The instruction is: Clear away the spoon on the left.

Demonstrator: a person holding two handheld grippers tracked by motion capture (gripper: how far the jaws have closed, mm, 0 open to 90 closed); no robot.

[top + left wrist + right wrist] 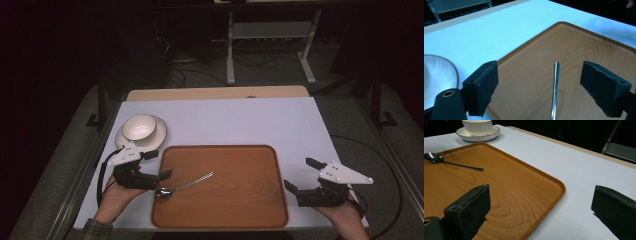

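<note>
A metal spoon point(182, 186) lies on the left part of a wooden tray point(240, 200), its bowl toward the tray's left rim. My left gripper point(159, 164) hovers open over that rim, just behind the spoon's bowl. In the left gripper view the spoon handle point(554, 90) runs up between the two spread jaws of the left gripper point(539, 85), touching neither. My right gripper point(299, 173) is open over the white table just right of the tray. The right gripper point(541, 207) straddles the tray's corner point(549, 187), with the spoon point(451, 162) far off.
A white bowl point(140, 127) sits on a saucer point(159, 136) at the table's back left, close behind my left gripper. The white table cover point(240, 120) ends in a wooden strip point(215, 92) at the far edge. A white stand point(270, 45) and cables are on the floor beyond.
</note>
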